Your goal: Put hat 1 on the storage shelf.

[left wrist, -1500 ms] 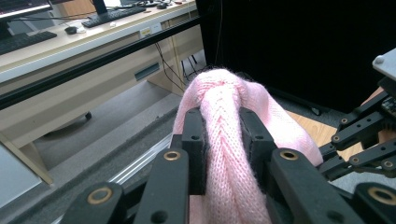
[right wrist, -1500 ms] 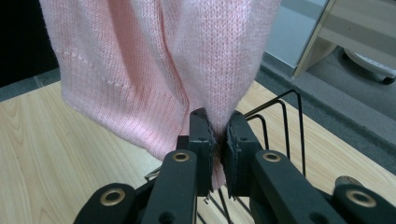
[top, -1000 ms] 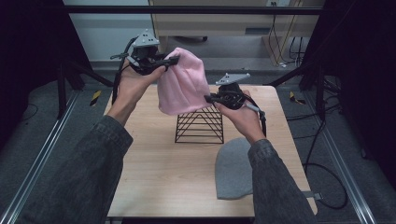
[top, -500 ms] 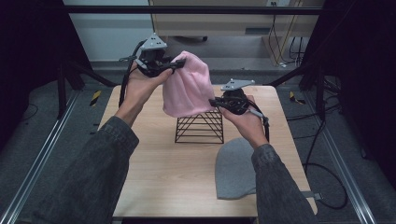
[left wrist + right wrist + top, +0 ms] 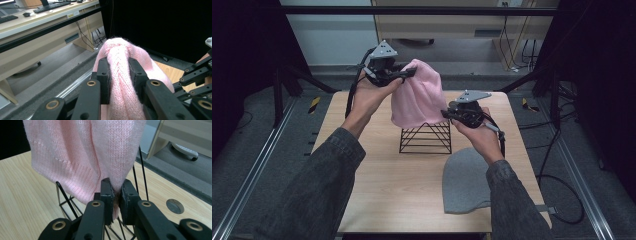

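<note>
No brand, label or writing is showing clearly enough to read anywhere; a small tag on the desk front in the left gripper view is too blurred to make out.

A pink knitted hat (image 5: 418, 95) is hanging in the air between the two grippers, above a black wire stand (image 5: 426, 137) that is sitting on the wooden table (image 5: 377, 175). The left gripper (image 5: 404, 75) is pinching the top of the hat, at the hat's upper left in the high view; in the left gripper view its jaws are squeezing a bunched fold of the pink knit (image 5: 120, 75) between them. The right gripper (image 5: 447, 114) is clamping the hat's lower right edge, just above the stand's upper right corner; in the right gripper view its jaws are closing tight on a thin fold of the hem (image 5: 100, 160), with the stand's wires (image 5: 65, 197) showing just behind and below.

A grey hat (image 5: 466, 181) is lying flat on the table near the front right corner, beside the person's right sleeve (image 5: 512, 200) and well apart from the pink one.
</note>
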{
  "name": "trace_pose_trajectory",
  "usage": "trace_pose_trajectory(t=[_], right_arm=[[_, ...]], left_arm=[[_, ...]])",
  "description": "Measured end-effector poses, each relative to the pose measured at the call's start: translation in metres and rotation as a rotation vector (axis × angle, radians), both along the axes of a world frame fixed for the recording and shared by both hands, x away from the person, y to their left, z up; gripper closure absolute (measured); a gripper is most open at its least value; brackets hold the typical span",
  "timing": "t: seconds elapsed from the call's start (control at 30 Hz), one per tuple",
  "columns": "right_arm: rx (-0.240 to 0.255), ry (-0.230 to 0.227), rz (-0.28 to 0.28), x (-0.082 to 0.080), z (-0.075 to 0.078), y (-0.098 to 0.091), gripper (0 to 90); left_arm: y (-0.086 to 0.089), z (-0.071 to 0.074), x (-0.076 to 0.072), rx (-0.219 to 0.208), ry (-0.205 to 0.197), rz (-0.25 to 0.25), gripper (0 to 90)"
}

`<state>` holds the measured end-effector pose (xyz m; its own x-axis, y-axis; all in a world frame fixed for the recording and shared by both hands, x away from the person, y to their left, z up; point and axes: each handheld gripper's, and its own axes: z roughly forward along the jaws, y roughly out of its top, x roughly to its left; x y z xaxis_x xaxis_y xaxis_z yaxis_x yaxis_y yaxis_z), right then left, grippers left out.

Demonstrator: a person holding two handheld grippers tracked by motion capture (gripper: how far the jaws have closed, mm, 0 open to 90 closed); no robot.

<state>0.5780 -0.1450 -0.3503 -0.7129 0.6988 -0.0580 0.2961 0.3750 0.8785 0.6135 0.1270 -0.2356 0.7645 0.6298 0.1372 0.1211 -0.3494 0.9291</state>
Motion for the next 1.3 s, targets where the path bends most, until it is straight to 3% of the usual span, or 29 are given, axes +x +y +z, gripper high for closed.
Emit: trace_pose_trajectory(t=[0.17, 0.27, 0.77, 1.0, 1.3], right_arm=[[-0.028, -0.001, 0.003, -0.002, -0.002, -0.001, 82.5], [-0.026, 0.003, -0.003, -0.003, -0.005, -0.004, 82.6], [-0.049, 0.027, -0.013, -0.009, -0.023, -0.012, 82.7], [-0.068, 0.032, -0.016, -0.009, -0.028, -0.014, 82.7], [-0.083, 0.048, -0.028, -0.010, -0.037, -0.014, 82.8]], left_arm=[[-0.004, -0.005, -0.001, 0.013, 0.007, -0.005, 73.8], [-0.006, -0.007, -0.001, 0.001, 0.018, -0.007, 73.7], [-0.011, -0.025, -0.004, 0.030, 0.056, -0.029, 73.5], [-0.012, -0.031, -0.006, 0.017, 0.064, -0.041, 73.3], [-0.016, -0.037, -0.009, 0.033, 0.075, -0.056, 72.8]])
